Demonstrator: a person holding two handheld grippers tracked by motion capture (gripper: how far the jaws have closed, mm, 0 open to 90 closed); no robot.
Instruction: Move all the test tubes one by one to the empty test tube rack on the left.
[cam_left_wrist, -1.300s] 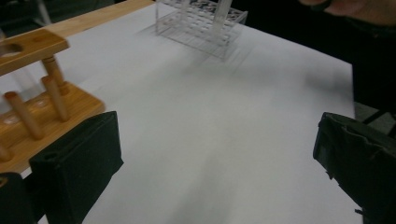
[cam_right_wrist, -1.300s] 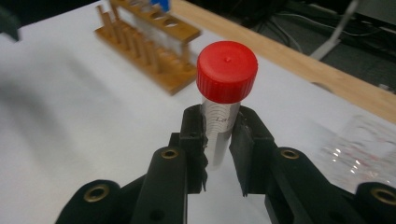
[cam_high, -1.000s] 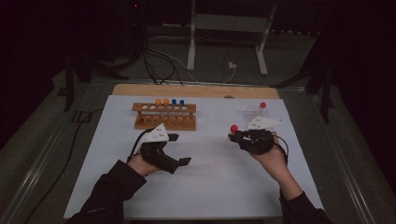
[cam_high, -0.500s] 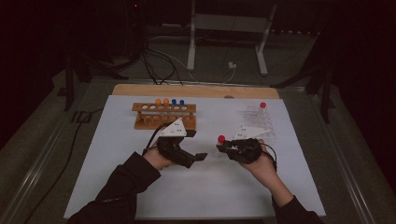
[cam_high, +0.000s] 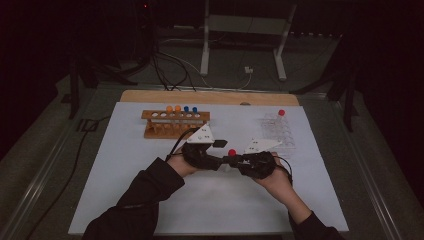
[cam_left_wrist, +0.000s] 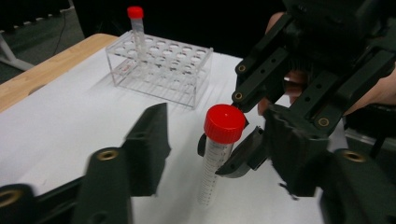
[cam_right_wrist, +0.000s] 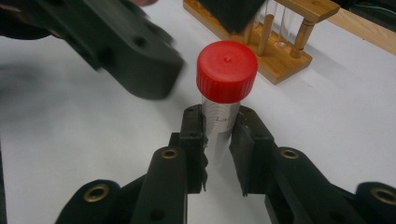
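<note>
A clear tube with a red cap (cam_high: 231, 152) stands upright over the white mat at mid-table. My right gripper (cam_right_wrist: 220, 135) is shut on its body just below the cap (cam_right_wrist: 227, 70). My left gripper (cam_high: 222, 154) comes in from the left and is open. In the left gripper view its two jaws stand on either side of the tube (cam_left_wrist: 212, 163), clear of it, with the right gripper's jaws holding the tube from the far side. One blurred left jaw passes left of the cap in the right gripper view.
A wooden rack (cam_high: 175, 125) with orange-capped and blue-capped tubes stands at the back left of the mat. A clear plastic rack (cam_high: 277, 132) at the back right holds one red-capped tube (cam_high: 281, 113). White mat lies in front of my hands.
Both grippers have moved toward each other into the middle. The right one carried the red-capped tube leftward, and the left one's open jaws now straddle it.
</note>
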